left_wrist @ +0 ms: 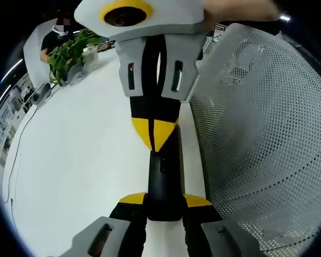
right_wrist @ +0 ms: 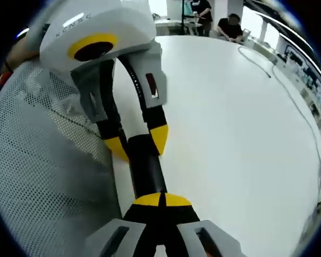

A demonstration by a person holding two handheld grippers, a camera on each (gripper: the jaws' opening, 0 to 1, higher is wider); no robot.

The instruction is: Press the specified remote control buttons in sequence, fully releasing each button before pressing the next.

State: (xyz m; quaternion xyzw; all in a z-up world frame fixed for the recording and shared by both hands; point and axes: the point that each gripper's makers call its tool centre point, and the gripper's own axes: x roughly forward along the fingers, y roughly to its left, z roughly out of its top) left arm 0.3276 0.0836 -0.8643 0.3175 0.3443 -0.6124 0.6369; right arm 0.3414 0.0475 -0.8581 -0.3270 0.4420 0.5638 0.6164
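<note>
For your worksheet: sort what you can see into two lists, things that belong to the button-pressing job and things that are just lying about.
Belongs to the job:
black remote control
left hand-held gripper, shut on the remote
right hand-held gripper, shut with its tips on the remote

Just lying about:
mesh chair back
potted plant
cable
white table

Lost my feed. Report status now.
Left gripper shut on remote. Right gripper shut, tips pressing remote's top. White table, mesh chair back alongside; nothing in the way.
</note>
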